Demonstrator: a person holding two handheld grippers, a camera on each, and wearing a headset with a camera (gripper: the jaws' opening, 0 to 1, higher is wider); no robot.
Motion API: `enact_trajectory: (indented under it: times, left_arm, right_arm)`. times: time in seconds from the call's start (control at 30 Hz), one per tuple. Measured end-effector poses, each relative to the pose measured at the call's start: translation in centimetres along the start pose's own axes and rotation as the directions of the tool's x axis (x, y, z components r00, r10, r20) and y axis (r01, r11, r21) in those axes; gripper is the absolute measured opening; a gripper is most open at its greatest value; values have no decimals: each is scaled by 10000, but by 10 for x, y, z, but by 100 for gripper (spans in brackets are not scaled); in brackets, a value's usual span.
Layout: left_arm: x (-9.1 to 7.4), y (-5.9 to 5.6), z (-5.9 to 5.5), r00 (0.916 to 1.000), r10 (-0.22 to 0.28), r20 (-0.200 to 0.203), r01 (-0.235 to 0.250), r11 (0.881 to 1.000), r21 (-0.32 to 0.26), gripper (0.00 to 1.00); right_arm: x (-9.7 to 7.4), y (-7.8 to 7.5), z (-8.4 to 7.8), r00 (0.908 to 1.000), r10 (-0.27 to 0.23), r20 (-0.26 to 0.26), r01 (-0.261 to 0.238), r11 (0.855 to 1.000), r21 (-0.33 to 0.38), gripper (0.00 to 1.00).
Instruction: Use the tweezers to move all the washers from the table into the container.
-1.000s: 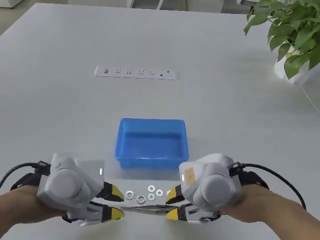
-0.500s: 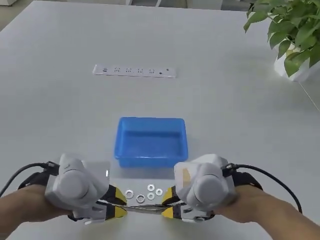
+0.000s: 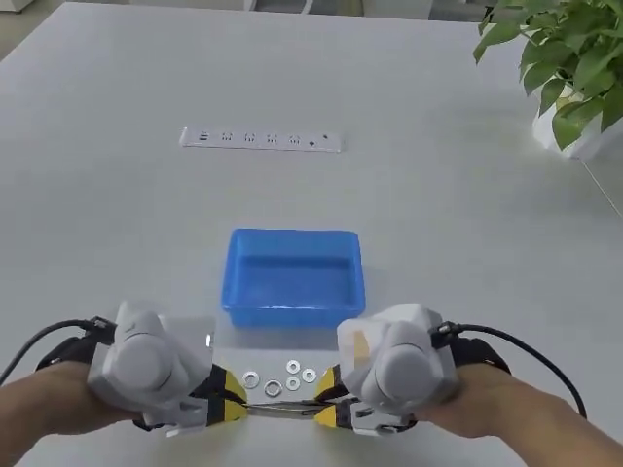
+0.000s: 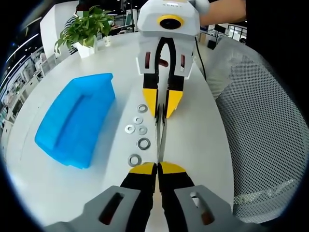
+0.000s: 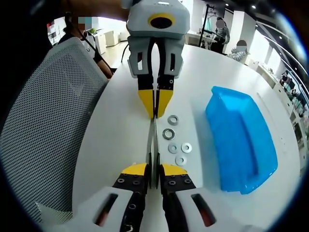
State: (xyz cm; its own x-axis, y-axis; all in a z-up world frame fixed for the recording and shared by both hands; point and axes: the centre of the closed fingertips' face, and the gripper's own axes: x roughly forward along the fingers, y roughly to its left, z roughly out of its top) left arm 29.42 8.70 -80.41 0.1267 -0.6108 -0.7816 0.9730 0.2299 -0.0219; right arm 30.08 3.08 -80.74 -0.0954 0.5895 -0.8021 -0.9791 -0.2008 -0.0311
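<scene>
- The pale grey tabletop [image 3: 438, 243] carries everything; a grey mesh chair back [image 5: 53, 106] stands just beside its near edge.
- A leafy green plant [image 3: 565, 68] sits at the far right corner of the tabletop.
- The blue container [image 3: 292, 313], a shallow rectangular tray, lies at the middle of the tabletop, just beyond the grippers, with nothing visible inside it.
- A white power strip [image 3: 261, 139] lies farther back, well apart from the container.
- The left gripper [image 3: 229, 397] is low at the near edge, its yellow tips pinched tight on one end of the tweezers.
- The right gripper [image 3: 326, 399] faces it tip to tip, its jaws narrowed onto the other end of the tweezers, one on each side of the two thin arms.
- The tweezers [image 4: 161, 140] stretch straight between the two grippers, low over the tabletop.
- Several small metal washers [image 3: 292, 375] lie loose on the tabletop between the tweezers and the container's near wall, close together but apart from one another.
</scene>
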Motion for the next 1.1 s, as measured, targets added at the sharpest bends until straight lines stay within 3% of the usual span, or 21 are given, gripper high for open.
enact_trajectory:
  times: [0.47,1.1]
  left_arm:
    - [-12,-7,12,10000,26,80,-28,9995,329,6]
    - [-35,-9,55,9989,241,400,-265,9978,601,5]
  right_arm:
    - [-2,1,0,10000,11,71,-12,10000,61,12]
    - [-4,3,7,9992,-78,386,66,9995,305,12]
